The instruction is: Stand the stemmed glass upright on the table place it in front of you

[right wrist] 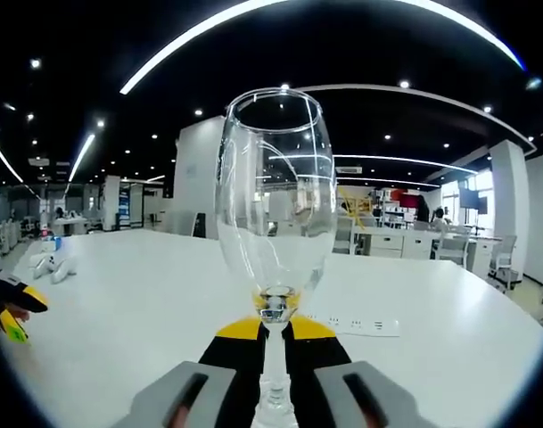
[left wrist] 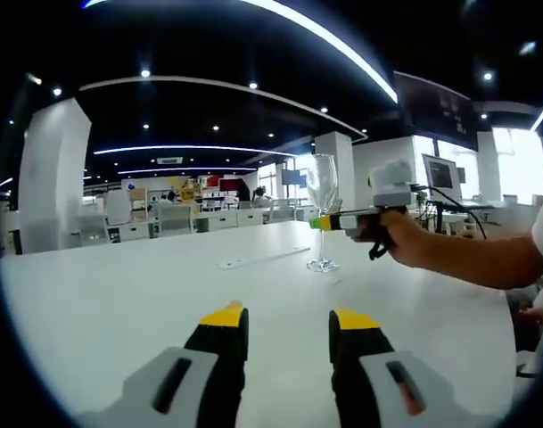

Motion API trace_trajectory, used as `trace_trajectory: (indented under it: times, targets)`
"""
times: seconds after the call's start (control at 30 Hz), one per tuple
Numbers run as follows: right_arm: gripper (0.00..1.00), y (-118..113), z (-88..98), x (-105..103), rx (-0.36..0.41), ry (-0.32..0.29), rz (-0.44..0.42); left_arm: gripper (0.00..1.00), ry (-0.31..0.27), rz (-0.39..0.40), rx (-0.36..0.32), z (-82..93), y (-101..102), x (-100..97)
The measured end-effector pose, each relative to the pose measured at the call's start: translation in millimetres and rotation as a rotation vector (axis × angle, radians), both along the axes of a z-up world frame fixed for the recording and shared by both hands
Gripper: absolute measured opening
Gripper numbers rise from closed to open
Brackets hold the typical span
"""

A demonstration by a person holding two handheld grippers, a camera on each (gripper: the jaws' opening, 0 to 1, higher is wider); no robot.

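Your right gripper (right wrist: 273, 332), clamped on the stem of the stemmed glass (right wrist: 274, 209) standing upright at frame centre on the table (right wrist: 119, 303), should release gently and straight, while your left gripper (left wrist: 289, 321) waits unclenched, empty.
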State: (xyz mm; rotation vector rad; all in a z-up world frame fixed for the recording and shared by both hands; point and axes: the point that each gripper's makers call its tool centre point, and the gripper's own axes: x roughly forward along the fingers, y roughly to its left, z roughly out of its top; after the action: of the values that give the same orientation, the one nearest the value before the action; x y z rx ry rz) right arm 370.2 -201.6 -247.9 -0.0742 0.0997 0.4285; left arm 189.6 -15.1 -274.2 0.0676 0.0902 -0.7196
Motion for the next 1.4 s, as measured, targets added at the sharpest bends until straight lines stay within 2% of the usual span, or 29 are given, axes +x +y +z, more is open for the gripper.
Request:
trace_trajectory:
  times: [0.27,0.53,1.4]
  targets:
    - [0.13,-3,-0.3,25,-0.004,-0.004,-0.01,0.36,0.003,0.008,0.01,-2.5,2,0.9]
    - [0.13,-1,-3.9,27,-0.009,-0.002,-0.022,0.36,0.003,0.013,0.005,-1.3,4,3.3]
    - [0.13,7,-17.9,67,-0.019,0.008,-0.049,0.36,0.012,0.027,0.029,-7.8,11,11.3]
